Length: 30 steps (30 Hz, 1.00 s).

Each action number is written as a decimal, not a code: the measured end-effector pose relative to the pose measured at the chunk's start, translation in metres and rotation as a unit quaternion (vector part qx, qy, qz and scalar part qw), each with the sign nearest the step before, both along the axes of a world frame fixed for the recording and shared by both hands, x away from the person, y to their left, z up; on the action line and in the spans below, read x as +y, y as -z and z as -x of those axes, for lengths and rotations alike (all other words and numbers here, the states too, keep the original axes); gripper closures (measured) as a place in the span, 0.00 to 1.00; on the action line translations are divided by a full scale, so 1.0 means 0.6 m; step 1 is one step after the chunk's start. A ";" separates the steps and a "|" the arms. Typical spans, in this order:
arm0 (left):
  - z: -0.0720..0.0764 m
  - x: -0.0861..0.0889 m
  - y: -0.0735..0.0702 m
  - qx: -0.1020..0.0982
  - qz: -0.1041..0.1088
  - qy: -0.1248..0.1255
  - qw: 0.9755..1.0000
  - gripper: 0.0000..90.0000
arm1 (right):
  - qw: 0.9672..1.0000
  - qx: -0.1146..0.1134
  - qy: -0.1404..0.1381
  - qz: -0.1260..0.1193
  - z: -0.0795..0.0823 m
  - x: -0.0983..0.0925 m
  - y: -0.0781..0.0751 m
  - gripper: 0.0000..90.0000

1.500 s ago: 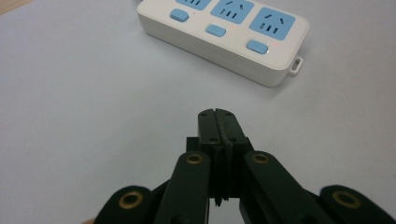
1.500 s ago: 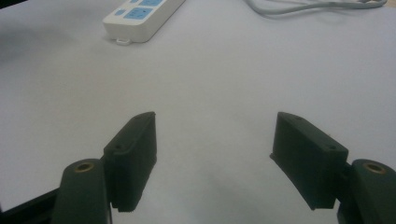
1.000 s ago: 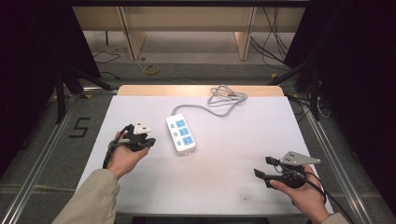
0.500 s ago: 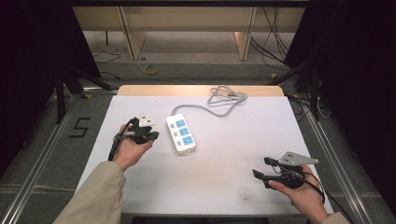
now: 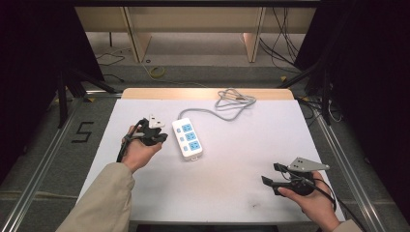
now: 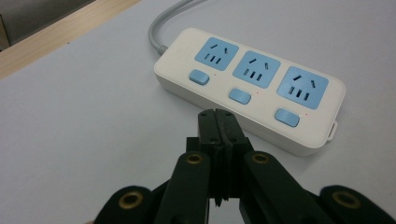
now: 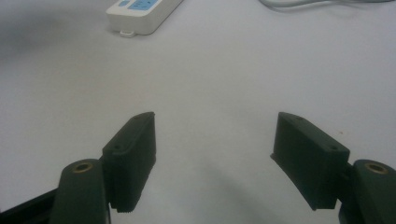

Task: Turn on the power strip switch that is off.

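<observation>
You are holding the right gripper (image 5: 269, 174) wide open and empty near you; the left gripper (image 6: 219, 116), jaws pressed together, is pointing at the power strip (image 5: 187, 138) mid-table. It's looking rigid, light, smooth-sided, so grip across its long edges.

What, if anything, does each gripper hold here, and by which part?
Nothing is held. The left gripper is shut on itself, empty, just short of the power strip. The right gripper stands open over the bare table.
</observation>
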<state>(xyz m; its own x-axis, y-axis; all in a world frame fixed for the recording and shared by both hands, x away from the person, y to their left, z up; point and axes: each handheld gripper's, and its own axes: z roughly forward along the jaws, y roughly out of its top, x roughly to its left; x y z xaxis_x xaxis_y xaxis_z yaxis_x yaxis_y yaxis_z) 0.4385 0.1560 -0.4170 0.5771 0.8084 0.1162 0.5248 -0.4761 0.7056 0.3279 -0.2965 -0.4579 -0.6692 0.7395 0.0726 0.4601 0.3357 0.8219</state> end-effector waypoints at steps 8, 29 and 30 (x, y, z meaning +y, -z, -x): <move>-0.018 -0.012 -0.003 0.001 -0.005 0.000 1.000 1.00 | 1.000 0.002 0.002 -0.001 -0.001 -0.002 0.001 0.34; -0.049 -0.032 0.003 0.011 -0.017 -0.003 1.000 1.00 | 1.000 0.003 -0.001 -0.004 0.000 -0.001 0.000 0.33; -0.050 -0.032 0.003 0.012 -0.017 -0.002 1.000 1.00 | 1.000 0.004 -0.001 -0.004 0.000 -0.002 0.000 0.33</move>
<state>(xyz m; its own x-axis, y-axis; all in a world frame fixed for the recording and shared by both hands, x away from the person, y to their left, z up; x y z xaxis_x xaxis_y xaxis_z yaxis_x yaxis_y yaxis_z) 0.4688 0.1366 -0.4190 0.5764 0.8069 0.1292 0.5440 -0.4969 0.6761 0.3280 -0.2975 -0.4582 -0.6708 0.7371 0.0826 0.4651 0.3312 0.8210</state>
